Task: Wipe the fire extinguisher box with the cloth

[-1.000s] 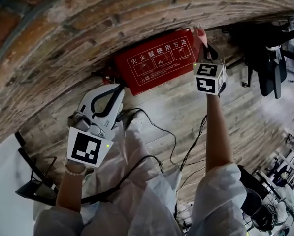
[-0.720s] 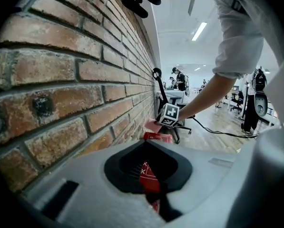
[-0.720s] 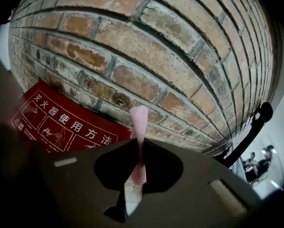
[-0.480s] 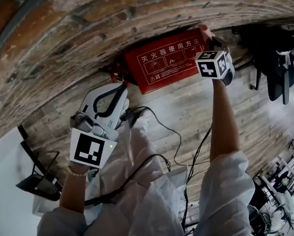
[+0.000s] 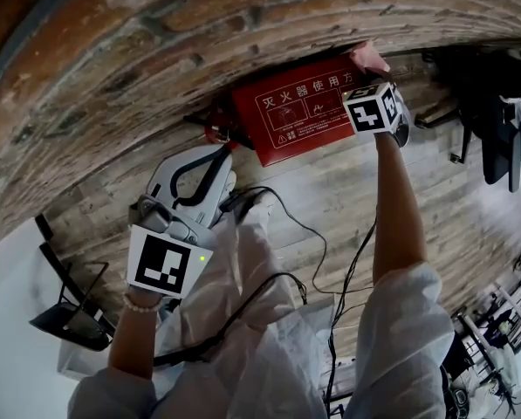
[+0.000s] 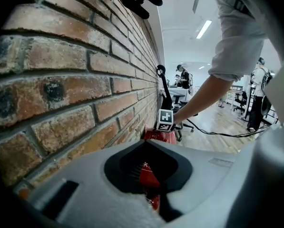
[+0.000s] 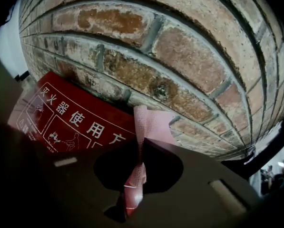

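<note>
Red metal fire extinguisher box [image 5: 304, 112], lying against the brick wall [image 5: 199, 42] just beyond the fingers of the right gripper [image 7: 133, 177], is apparently getting its corner wiped, those fingers clamping tight on the pink cloth [image 7: 151, 120] for pressure, while the left gripper [image 6: 156, 196] is hanging back, closed and empty.

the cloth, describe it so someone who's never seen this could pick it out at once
From the brick wall, find the red fire extinguisher box on the floor against it. At the box's right end a cloth sticks out of the right gripper's shut jaws. It is the only soft, pale pink thing among hard red and brick.
</note>
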### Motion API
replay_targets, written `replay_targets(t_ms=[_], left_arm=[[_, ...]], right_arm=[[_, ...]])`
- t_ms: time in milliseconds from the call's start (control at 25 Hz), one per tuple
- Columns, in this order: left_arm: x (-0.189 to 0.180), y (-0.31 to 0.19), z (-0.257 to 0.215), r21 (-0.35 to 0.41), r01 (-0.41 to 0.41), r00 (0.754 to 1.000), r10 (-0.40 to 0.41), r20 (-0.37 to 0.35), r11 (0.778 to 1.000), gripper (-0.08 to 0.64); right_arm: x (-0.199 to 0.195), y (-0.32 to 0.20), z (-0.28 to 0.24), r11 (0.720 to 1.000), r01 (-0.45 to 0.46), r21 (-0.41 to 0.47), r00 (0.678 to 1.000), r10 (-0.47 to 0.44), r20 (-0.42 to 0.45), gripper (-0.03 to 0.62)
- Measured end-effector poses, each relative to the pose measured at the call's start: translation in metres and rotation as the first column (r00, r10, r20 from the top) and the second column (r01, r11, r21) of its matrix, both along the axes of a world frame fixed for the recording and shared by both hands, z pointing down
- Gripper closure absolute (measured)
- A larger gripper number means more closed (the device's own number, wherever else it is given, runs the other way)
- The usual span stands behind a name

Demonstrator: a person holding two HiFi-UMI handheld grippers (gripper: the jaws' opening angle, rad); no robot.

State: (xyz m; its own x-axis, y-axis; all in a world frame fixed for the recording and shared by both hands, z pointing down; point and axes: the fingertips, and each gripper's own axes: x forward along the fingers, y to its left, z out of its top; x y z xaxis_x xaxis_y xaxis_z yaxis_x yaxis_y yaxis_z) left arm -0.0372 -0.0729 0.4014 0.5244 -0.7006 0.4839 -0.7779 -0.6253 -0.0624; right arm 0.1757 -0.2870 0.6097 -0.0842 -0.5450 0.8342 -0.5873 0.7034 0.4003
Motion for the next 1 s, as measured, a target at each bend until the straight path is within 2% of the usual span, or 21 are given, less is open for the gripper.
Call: replay_targets(t_ms=[160, 760, 1000], left_arm=[[-0.002, 0.000, 0.000, 0.001, -0.005, 1.000, 0.005, 0.002, 1.000, 0.569], [-0.013, 0.007, 0.003, -0.004, -0.012, 1.000, 0.012, -0.008, 1.000, 0.569], [-0.018, 0.010, 0.002, -0.010, 0.003, 1.000, -0.003, -0.015, 1.000, 0.569]], right_arm=[[-0.013, 0.007, 0.007, 0.999, 0.014, -0.032, 1.000, -0.014, 0.019, 0.571], [-0.039, 0.023, 0.007, 0.997, 0.050, -0.060, 0.998, -0.047, 0.046, 0.571], [-0.060, 0.039, 0.007, 0.990, 0.111, -0.083, 0.993, -0.107, 0.056, 0.571]])
